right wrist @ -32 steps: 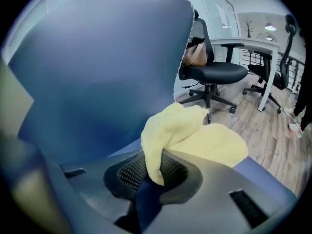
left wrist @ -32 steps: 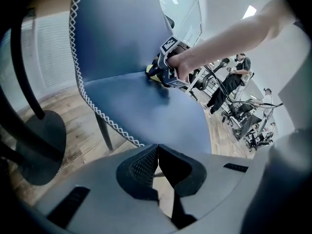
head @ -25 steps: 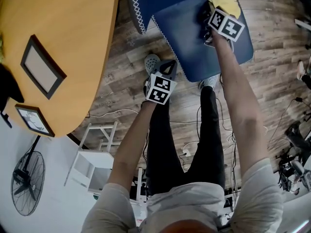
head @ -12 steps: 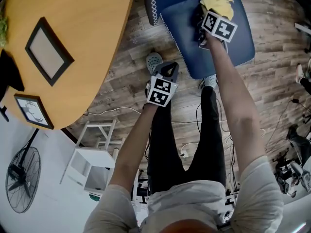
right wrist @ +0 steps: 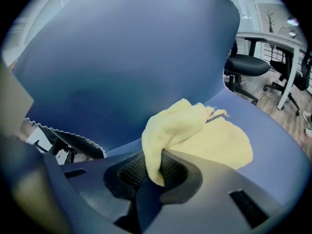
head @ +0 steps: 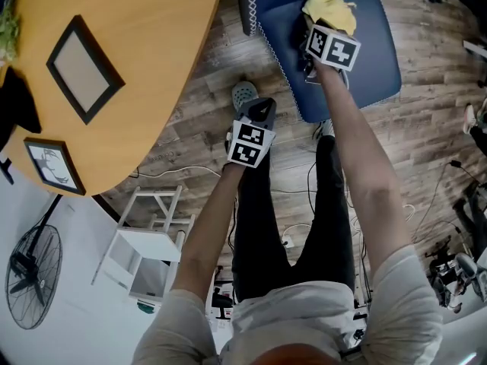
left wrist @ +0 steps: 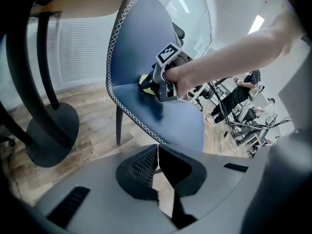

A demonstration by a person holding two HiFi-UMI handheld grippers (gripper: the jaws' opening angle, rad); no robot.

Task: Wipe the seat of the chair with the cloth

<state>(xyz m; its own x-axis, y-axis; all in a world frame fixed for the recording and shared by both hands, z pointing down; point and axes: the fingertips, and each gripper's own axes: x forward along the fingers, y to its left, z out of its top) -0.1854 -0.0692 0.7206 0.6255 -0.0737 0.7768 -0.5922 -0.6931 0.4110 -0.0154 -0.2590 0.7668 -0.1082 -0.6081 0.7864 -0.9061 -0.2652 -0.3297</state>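
A blue chair with white stitching stands near the table; its seat (head: pixel 365 52) (right wrist: pixel 278 150) lies under my right gripper (head: pixel 313 38), and its backrest (right wrist: pixel 126 67) rises just behind. A yellow cloth (head: pixel 329 10) (right wrist: pixel 195 140) rests crumpled on the seat, one end pinched in the right gripper (right wrist: pixel 155 172), which is shut on it. My left gripper (head: pixel 259 112) (left wrist: pixel 157 172) hangs over the wooden floor beside the chair, jaws closed with nothing between them. In the left gripper view the chair (left wrist: pixel 146 77) and the right gripper (left wrist: pixel 163 79) with the cloth show ahead.
A round wooden table (head: pixel 114 59) with picture frames (head: pixel 80 78) lies at the left, its black pedestal (left wrist: pixel 44 126) near the chair. A white stand (head: pixel 144 257) and a fan (head: pixel 30 280) stand lower left. Office chairs (right wrist: pixel 248 65) and cables sit at the right.
The right gripper has slid the cloth leftward across the seat, toward the backrest. The left gripper has stayed nearly still.
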